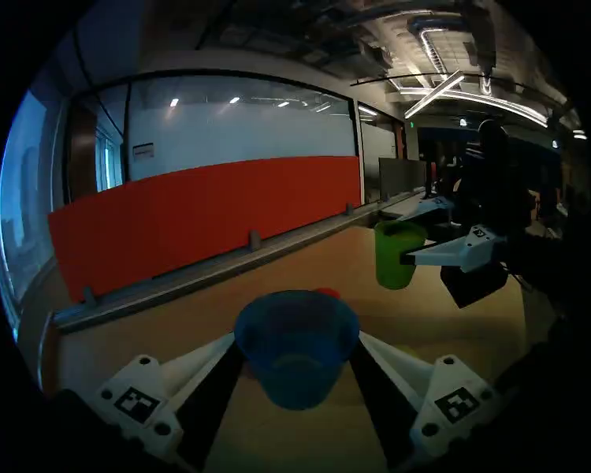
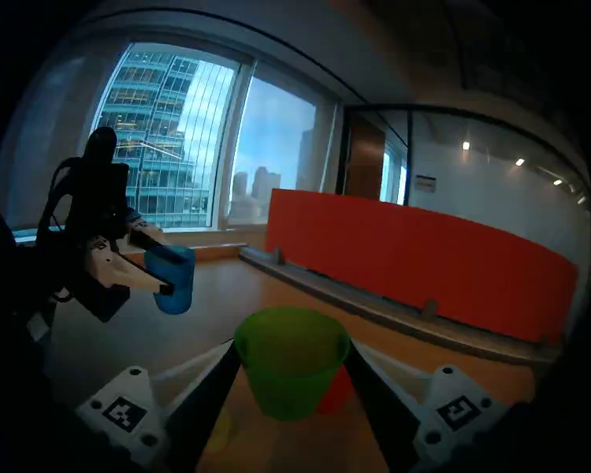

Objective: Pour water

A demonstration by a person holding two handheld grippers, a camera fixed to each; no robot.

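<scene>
White jaws, black-lined — square coded markers [image 1: 135,404] on each

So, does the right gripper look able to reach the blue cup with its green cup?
Probably yes: nothing stands between the green cup in the right gripper and the blue cup.

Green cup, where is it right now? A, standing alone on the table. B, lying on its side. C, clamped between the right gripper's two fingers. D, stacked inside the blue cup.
C: the right gripper view shows the green cup upright between the two fingers of the right gripper, which press on its sides.
</scene>
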